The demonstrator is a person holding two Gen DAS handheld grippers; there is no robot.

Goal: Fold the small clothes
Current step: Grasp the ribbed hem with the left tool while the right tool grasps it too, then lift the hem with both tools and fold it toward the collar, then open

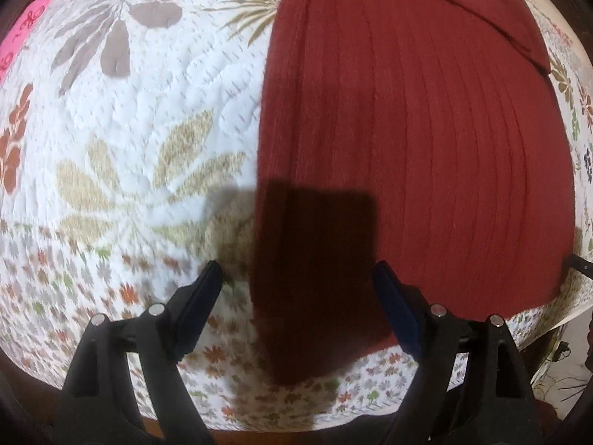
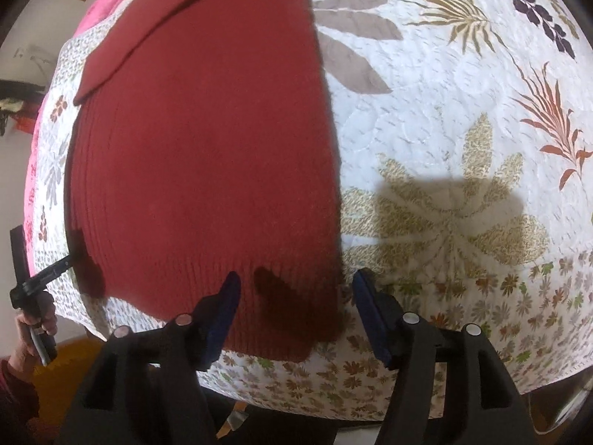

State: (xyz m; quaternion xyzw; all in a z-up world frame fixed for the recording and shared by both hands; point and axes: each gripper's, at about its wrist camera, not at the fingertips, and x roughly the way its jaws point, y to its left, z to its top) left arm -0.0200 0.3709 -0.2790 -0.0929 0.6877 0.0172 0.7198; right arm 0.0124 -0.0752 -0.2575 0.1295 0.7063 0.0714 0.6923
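Folding barely begun, by the look of it: red ribbed sweater spread flat on floral quilted bedspread, filling centre-right of left view, one sleeve laid across at upper right. Left gripper and right gripper both spread wide, empty, straddling the hem.

Black tool, blue pads, seemingly maroon sleeve.

From my end both sides of the red sweater are just flat open quilt, nothing blocking either gripper.
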